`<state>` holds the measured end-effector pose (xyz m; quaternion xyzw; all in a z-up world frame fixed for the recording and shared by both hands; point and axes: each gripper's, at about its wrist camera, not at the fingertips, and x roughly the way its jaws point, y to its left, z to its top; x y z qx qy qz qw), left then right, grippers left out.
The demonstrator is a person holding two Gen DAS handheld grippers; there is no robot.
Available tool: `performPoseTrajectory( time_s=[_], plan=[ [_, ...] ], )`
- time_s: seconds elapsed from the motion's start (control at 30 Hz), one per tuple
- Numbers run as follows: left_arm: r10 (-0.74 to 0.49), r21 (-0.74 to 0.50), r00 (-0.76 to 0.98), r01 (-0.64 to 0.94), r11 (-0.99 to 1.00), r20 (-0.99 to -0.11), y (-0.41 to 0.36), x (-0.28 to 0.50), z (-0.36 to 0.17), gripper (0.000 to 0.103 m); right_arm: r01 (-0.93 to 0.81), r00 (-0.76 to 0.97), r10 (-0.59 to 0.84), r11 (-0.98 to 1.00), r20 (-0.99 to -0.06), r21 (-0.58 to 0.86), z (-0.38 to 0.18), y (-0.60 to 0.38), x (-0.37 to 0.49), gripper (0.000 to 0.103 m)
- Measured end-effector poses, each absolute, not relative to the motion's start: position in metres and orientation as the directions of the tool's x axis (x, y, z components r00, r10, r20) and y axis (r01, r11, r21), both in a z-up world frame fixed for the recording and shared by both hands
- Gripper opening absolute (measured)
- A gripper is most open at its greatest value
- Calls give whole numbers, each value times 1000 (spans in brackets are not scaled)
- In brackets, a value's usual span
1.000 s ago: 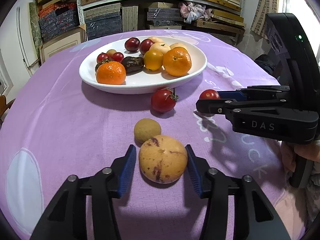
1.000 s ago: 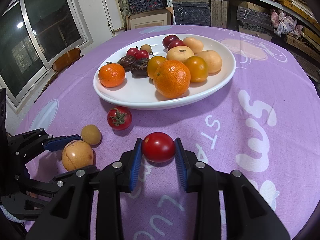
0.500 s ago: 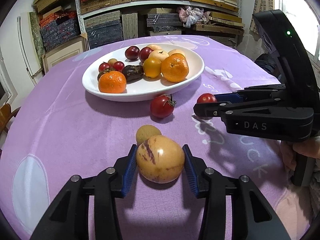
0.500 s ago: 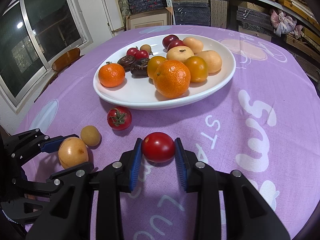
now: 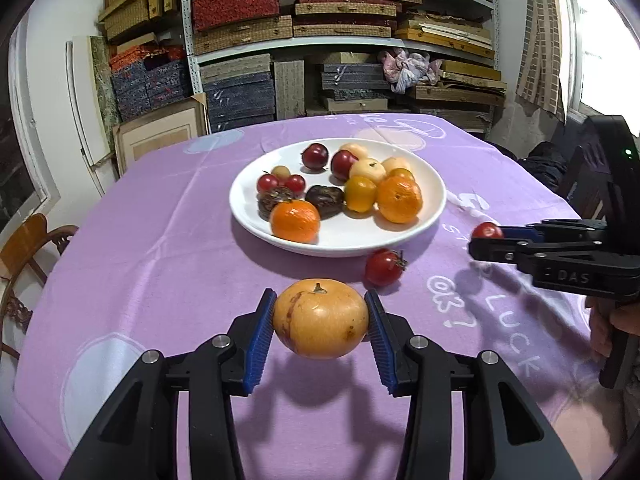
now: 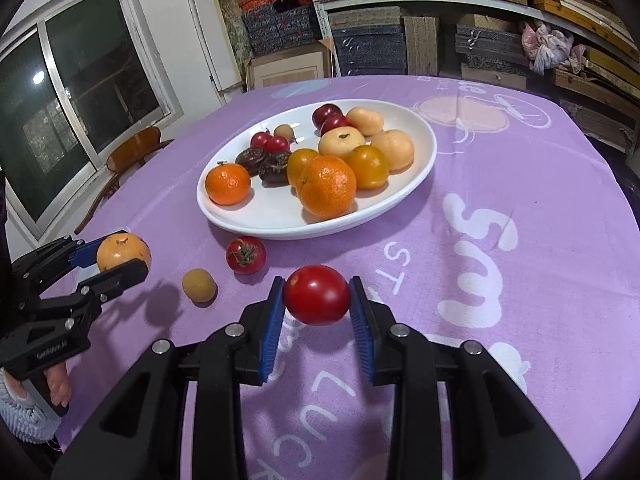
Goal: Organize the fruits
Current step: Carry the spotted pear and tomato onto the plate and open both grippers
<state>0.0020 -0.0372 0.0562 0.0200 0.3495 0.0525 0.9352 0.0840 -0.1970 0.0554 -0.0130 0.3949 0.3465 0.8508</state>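
My left gripper (image 5: 320, 322) is shut on a yellow-orange speckled fruit (image 5: 320, 322) and holds it above the purple cloth; it also shows in the right wrist view (image 6: 123, 255). My right gripper (image 6: 317, 295) is shut on a red tomato (image 6: 317, 295), lifted off the cloth; the tomato also shows in the left wrist view (image 5: 486, 231). A white plate (image 6: 280, 222) in the middle of the table holds several fruits, among them oranges, plums and tomatoes. A stemmed tomato (image 6: 245, 255) and a small tan fruit (image 6: 199, 285) lie on the cloth in front of the plate.
The round table has a purple printed cloth (image 6: 520, 200). A wooden chair (image 5: 28, 240) stands at its left side. Shelves with stacked boxes (image 5: 320, 40) fill the wall behind. A window (image 6: 60, 100) is at the left.
My left gripper has closed on the speckled fruit and lifted it off the cloth. My right gripper has risen with the red tomato held in it.
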Motion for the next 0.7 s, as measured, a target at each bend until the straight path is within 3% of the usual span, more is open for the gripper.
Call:
performPoseTrajectory(
  time_s=[0.37,0.7],
  plan=[
    [221,135,773,-175,975,-595,-1,-8,78,45,-572,546,601,776,-584,264,86,-224,50,31],
    [236,144,781,-187,972,-578,-3,-8,78,45,-605,538,607,762,-585,233,92,-209,27,31]
  ],
)
